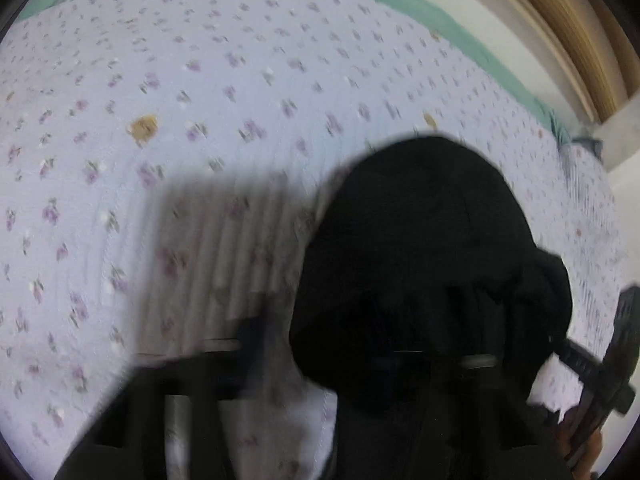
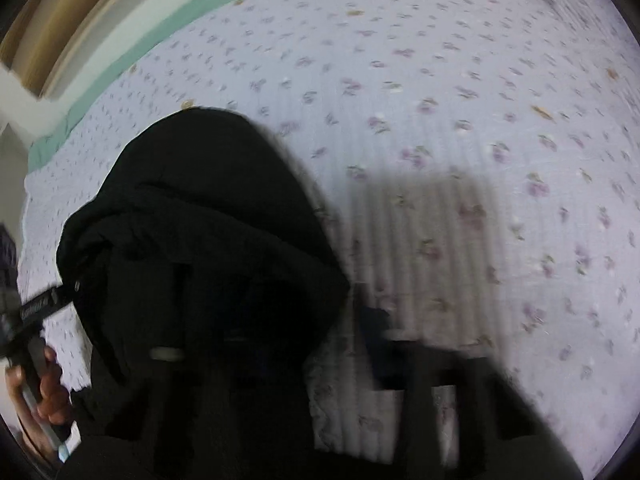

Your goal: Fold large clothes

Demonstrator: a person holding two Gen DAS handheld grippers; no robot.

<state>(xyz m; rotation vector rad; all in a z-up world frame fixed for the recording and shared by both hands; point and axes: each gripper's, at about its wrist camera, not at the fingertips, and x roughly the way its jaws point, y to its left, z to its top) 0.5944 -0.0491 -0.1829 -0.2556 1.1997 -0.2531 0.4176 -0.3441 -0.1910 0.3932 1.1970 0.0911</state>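
Soft, even daylight falls on the floral bedspread (image 1: 240, 80); both fisheye views are motion-blurred, with dark, curved edges.

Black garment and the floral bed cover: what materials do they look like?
Black garment: soft, thick matte fabric, maybe fleece or heavy knit; it bunches in rounded folds with no sheen. Blur hides the weave. Floral bed cover: thin woven fabric, probably cotton, matte, with fine ribbed lines and printed purple flowers. Green sheet under it: plain matte cloth.

Two wrist fisheyes, angled steeply down, close over the bed (image 1: 240, 80).
Both share the black garment (image 1: 420, 260): at 4 o'clock in the left view, 8 o'clock in the right.
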